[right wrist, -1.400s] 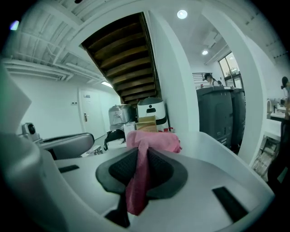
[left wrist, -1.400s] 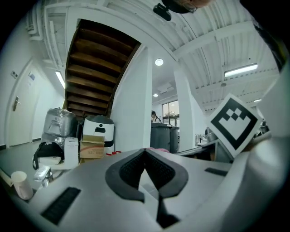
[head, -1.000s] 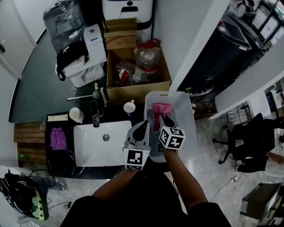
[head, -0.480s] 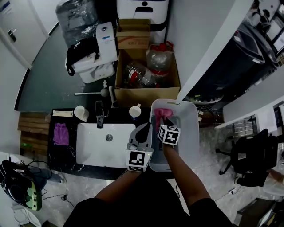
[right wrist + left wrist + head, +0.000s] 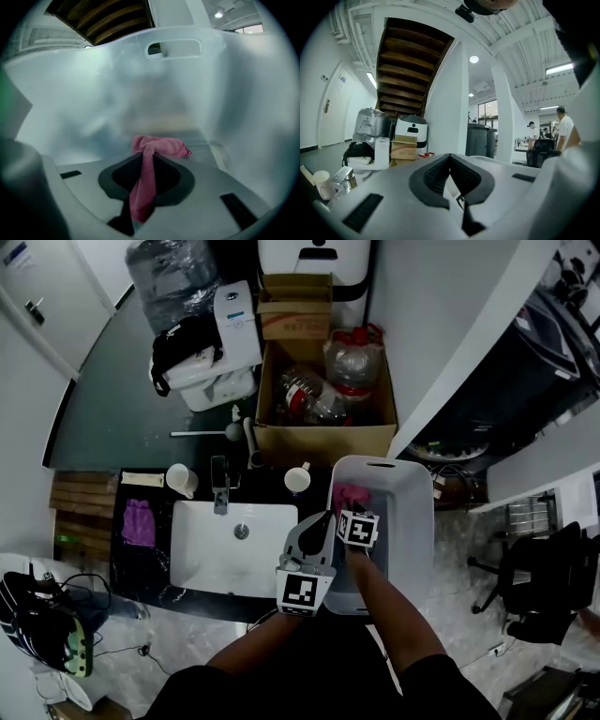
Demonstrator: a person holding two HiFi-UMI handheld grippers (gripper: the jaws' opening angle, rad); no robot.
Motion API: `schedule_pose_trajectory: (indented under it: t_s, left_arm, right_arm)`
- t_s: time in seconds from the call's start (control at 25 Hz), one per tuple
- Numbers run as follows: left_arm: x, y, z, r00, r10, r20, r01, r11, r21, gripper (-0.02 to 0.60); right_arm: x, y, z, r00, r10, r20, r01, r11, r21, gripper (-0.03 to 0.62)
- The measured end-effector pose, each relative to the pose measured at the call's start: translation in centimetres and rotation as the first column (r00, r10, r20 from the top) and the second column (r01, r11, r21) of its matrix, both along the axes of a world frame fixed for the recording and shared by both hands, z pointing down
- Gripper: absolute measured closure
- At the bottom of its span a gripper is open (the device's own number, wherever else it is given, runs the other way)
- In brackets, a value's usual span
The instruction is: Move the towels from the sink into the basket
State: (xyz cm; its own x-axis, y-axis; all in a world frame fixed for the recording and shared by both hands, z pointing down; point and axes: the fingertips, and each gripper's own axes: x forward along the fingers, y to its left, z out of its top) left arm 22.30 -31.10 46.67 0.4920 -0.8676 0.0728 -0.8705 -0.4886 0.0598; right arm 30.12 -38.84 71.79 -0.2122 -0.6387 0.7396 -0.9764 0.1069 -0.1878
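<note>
The pink towel [image 5: 352, 495] hangs from my right gripper [image 5: 349, 509] inside the white basket [image 5: 412, 521], which stands to the right of the sink [image 5: 202, 554]. In the right gripper view the towel [image 5: 159, 145] is pinched between the jaws of that gripper [image 5: 147, 158], and its free end lies bunched on the basket floor [image 5: 187, 98]. The jaws have just been opening a little, with the towel still between them. My left gripper [image 5: 322, 519] hovers over the sink's right edge beside the basket. Its jaws [image 5: 450, 157] are shut with nothing in them. A purple towel [image 5: 139, 521] lies on the counter left of the sink.
A tap [image 5: 219, 484] and two white cups [image 5: 181, 479] [image 5: 298, 478] stand behind the sink. A cardboard box [image 5: 323, 432] with plastic bottles sits beyond the basket. A wall runs along the right. An office chair [image 5: 534, 577] stands at the far right.
My right gripper has sunk deeper into the basket with the pink towel, whose end now rests on the basket floor. The left gripper has hardly moved.
</note>
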Motion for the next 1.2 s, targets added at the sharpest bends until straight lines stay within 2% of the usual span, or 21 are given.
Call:
schedule_pose_trajectory:
  t_s: [0.2,0.32,0.44,0.6,0.84,1.2]
  left_arm:
    - [-0.3,0.0,0.5,1.000,-0.010,-0.002,0.010,1.000,-0.015,0.571]
    - [-0.7,0.1,0.2,1.000,-0.020,-0.013,0.020,1.000,-0.012,0.571]
    - [-1.2,0.5,0.2,0.999,-0.039,0.005,0.039,0.999,-0.019,0.571]
    - [-1.7,1.0,0.6,0.998,-0.054,-0.014,0.054,0.998,-0.030,0.571]
    - [-2.5,1.6,0.1,0.996,-0.070,-0.050,0.070,0.998,-0.012,0.571]
    - [-2.5,3.1,-0.1,0.998,-0.022,-0.061,0.022,1.000,0.003,0.571]
  right_arm:
    - [-0.6,0.4,1.7,1.000,0.006,0.017,-0.005,0.999,-0.035,0.502]
    - [-1.0,0.5,3.0,1.000,-0.011,0.008,0.012,0.999,-0.051,0.502]
    - [-1.1,1.0,3.8,0.999,-0.037,0.001,0.037,0.998,-0.052,0.499]
    - [-1.1,0.8,3.6,0.999,-0.040,0.001,0.040,0.998,-0.046,0.468]
    - [-1.5,0.6,1.9,0.999,-0.019,0.037,0.019,1.000,-0.014,0.409]
    - [-1.8,0.3,-4.0,0.995,-0.018,0.098,0.010,0.997,0.079,0.379]
